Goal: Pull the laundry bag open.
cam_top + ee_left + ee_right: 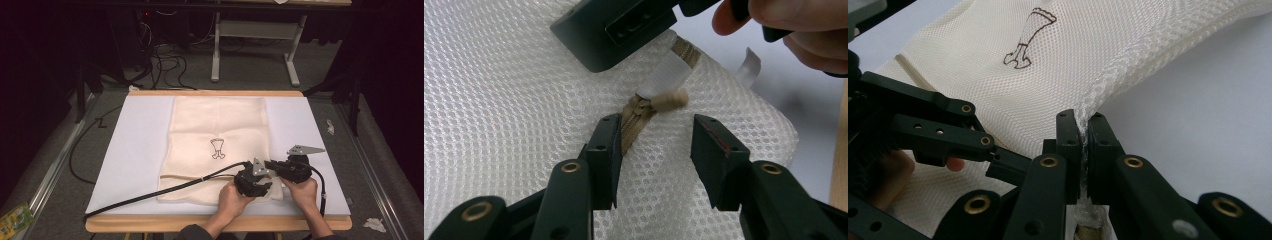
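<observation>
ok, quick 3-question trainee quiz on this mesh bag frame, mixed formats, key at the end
1. True or false: the right hand-held gripper is shut on the mesh bag's edge.
2. The left hand-held gripper is: A) shut on the zipper pull; B) open, with the pull just beyond its jaws; C) lifted clear off the table.
3. Fill in: the zipper runs along the bag's ___ end, as seen from the person's side.

Key: 1 true; 2 B; 3 near
</observation>
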`<action>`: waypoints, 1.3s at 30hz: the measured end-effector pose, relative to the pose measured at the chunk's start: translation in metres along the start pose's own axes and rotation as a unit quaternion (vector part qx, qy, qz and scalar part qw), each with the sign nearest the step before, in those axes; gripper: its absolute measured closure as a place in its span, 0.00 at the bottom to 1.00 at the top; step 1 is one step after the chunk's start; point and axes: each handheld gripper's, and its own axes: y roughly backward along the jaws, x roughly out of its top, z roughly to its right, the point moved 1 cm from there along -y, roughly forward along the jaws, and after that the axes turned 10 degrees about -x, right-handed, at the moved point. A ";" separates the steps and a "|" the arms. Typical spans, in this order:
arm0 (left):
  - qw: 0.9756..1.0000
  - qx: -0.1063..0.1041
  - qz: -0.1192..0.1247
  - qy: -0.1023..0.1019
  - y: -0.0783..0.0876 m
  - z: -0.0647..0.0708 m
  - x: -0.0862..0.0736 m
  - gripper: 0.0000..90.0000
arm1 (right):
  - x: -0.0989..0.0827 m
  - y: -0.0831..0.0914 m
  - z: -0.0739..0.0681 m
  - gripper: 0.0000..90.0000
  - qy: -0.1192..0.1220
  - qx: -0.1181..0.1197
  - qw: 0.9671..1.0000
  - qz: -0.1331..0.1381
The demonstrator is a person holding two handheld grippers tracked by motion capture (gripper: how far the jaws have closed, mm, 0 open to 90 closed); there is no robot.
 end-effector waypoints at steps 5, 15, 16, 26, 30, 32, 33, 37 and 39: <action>1.000 0.001 0.001 0.003 -0.003 -0.002 -0.001 0.62 | 0.000 -0.001 -0.001 0.97 0.002 0.000 1.000 -0.001; 1.000 0.006 0.005 -0.004 -0.001 0.001 -0.001 0.73 | -0.003 -0.001 0.002 0.97 -0.001 -0.002 1.000 -0.002; 1.000 0.005 0.004 -0.003 -0.001 0.002 -0.002 0.73 | -0.003 -0.001 0.002 0.97 -0.001 -0.002 1.000 -0.002; 1.000 -0.002 0.007 -0.004 0.000 0.004 -0.002 0.72 | -0.006 -0.001 0.003 0.97 -0.002 -0.001 1.000 -0.002; 1.000 -0.002 0.006 -0.006 -0.001 0.006 -0.004 0.72 | -0.008 -0.001 0.004 0.97 -0.003 0.001 1.000 -0.004; 1.000 -0.003 0.006 -0.005 -0.001 0.006 -0.004 0.73 | -0.008 -0.002 0.004 0.97 -0.005 0.001 1.000 -0.004; 1.000 -0.003 0.006 -0.005 -0.001 0.006 -0.004 0.73 | -0.008 -0.002 0.004 0.97 -0.004 0.001 1.000 -0.004; 1.000 -0.003 0.008 -0.010 0.001 0.008 -0.005 0.74 | -0.008 -0.001 0.004 0.97 -0.006 0.002 1.000 -0.005; 1.000 -0.001 0.006 -0.010 0.001 0.009 -0.006 0.76 | -0.010 -0.002 0.005 0.97 -0.007 0.001 1.000 -0.006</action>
